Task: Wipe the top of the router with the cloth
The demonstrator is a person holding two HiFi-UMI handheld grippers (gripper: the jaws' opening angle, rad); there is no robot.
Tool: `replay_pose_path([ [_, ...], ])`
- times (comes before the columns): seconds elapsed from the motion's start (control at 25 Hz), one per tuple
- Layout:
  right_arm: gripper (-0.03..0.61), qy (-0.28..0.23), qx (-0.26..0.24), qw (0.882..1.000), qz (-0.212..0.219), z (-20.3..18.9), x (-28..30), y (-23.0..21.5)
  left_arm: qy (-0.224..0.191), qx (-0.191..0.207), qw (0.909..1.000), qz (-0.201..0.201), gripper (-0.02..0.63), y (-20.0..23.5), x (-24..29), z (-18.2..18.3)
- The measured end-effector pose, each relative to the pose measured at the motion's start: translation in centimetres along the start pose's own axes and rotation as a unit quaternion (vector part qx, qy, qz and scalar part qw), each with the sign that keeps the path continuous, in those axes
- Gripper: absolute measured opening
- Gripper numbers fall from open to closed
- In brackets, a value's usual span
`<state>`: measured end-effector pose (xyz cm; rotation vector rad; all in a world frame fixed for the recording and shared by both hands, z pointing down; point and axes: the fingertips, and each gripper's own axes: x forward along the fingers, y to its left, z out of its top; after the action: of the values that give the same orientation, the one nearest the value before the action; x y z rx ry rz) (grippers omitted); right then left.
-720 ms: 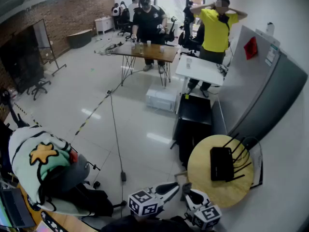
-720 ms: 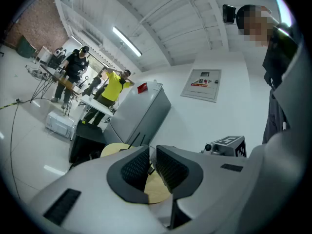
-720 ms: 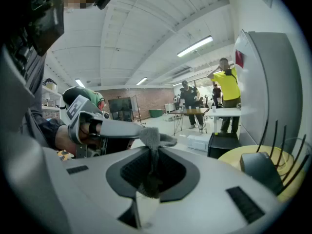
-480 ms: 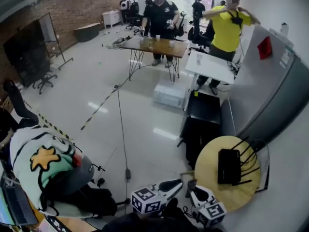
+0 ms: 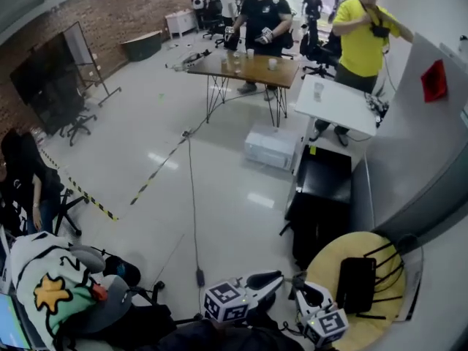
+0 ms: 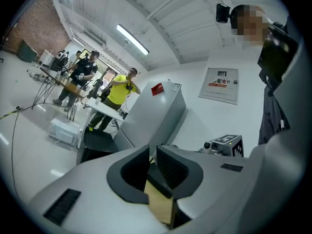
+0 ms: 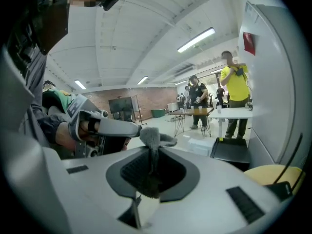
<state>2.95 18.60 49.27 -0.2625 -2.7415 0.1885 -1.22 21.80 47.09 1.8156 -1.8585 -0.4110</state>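
A black router (image 5: 356, 284) with thin antennas lies flat on a round yellow table (image 5: 322, 265) at the head view's lower right. My right gripper (image 5: 298, 289) hovers at the table's near left edge, left of the router, shut on a grey cloth (image 7: 151, 136) whose fuzzy end sticks out past its tips (image 7: 152, 147). A strip of the yellow table (image 7: 273, 174) and a black antenna (image 7: 292, 152) show at the right gripper view's lower right. My left gripper (image 5: 269, 278) hangs beside it over the floor, its jaws (image 6: 152, 152) nearly together and holding nothing.
A black cabinet (image 5: 322, 196) stands just behind the round table, with a large grey panel (image 5: 424, 145) at the right. A cable (image 5: 191, 196) runs across the floor. Bags and a jacket (image 5: 51, 291) pile up at lower left. People stand by tables (image 5: 252, 68) far back.
The head view has swung, so the table and router sit lower and further right in the picture. Both grippers keep their places at the bottom edge, the right one still on the cloth.
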Motion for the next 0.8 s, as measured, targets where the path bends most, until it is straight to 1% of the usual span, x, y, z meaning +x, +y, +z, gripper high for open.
replay_pose_path([
  [0.12, 0.066, -0.003, 0.007, 1.000, -0.012, 1.5, 1.4, -4.4, 0.010, 0.014, 0.9998, -0.007, 0.031, 2.6, 4.2, 2.8],
  [0.24, 0.066, -0.005, 0.021, 0.999, -0.035, 2.1, 2.3, -8.3, 0.028, 0.026, 0.9990, -0.024, 0.031, 4.0, 7.9, 4.9],
  [0.32, 0.066, -0.006, 0.040, 0.997, -0.061, 2.4, 2.3, -10.8, 0.046, 0.031, 0.9975, -0.042, 0.031, 4.4, 10.6, 5.7],
  [0.44, 0.066, -0.008, 0.076, 0.990, -0.118, 1.9, 1.5, -14.8, 0.082, 0.039, 0.9925, -0.082, 0.031, 4.8, 15.0, 5.8],
  [0.56, 0.066, -0.013, 0.111, 0.976, -0.184, 0.8, 0.7, -17.9, 0.121, 0.050, 0.9828, -0.130, 0.031, 5.4, 19.2, 5.3],
  [0.64, 0.066, -0.020, 0.130, 0.966, -0.221, 0.6, 0.7, -20.6, 0.144, 0.060, 0.9751, -0.157, 0.031, 6.2, 22.5, 5.2],
  [0.72, 0.066, -0.020, 0.148, 0.955, -0.257, 0.0, 0.4, -23.3, 0.173, 0.073, 0.9636, -0.191, 0.031, 6.5, 26.0, 4.7],
  [0.8, 0.066, -0.016, 0.180, 0.937, -0.300, -1.3, -0.3, -25.7, 0.203, 0.090, 0.9466, -0.233, 0.031, 6.0, 29.1, 4.1],
])
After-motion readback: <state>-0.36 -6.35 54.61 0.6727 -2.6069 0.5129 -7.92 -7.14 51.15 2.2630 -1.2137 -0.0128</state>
